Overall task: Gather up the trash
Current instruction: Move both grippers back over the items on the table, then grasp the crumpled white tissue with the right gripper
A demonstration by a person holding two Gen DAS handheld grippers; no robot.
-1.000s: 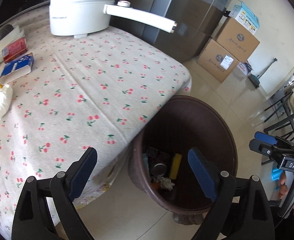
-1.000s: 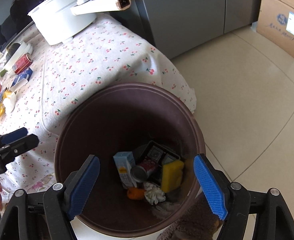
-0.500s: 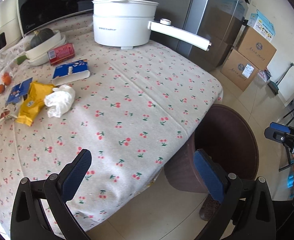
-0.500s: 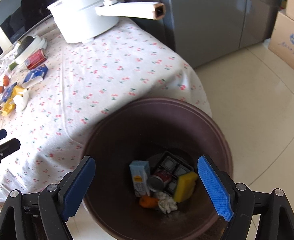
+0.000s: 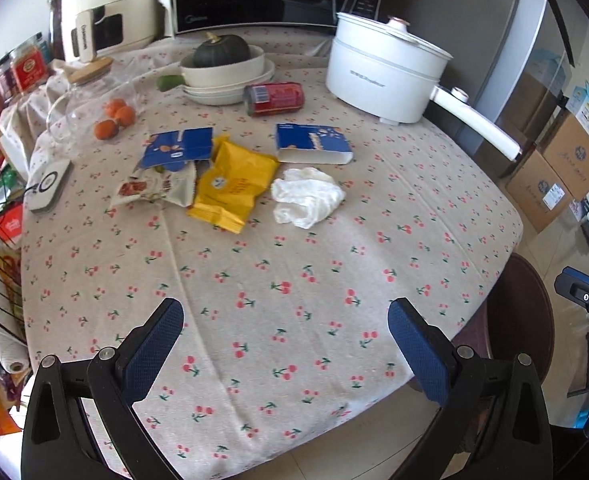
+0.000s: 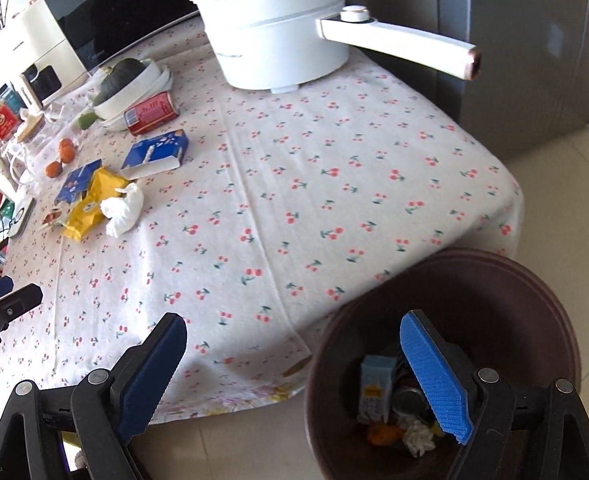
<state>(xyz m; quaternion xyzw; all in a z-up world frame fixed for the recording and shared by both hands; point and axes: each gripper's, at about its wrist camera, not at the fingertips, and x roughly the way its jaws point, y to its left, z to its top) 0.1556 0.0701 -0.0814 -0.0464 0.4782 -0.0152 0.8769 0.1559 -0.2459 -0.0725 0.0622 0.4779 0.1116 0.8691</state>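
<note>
Both grippers have swung off the bin and back toward the table compared to a second ago. The left gripper (image 5: 286,344) hangs over bare cherry-print tablecloth (image 5: 294,280) with its jaws spread wide and nothing between them; they've just been opening a bit more. A second ago it looked straight into the brown trash bin (image 5: 522,320), which now sits off to its right, at the table edge. Ahead of it lies the leftover trash: a crumpled white tissue (image 5: 306,196), yellow snack bag (image 5: 234,184), blue carton (image 5: 314,144), and a red can (image 5: 274,98) further back by the white pot (image 5: 382,72).

The right gripper (image 6: 294,368) is also spread apart and empty, jaws just been opening. The bin (image 6: 474,292) has slid from dead center to under its right finger, dumped trash inside.
</note>
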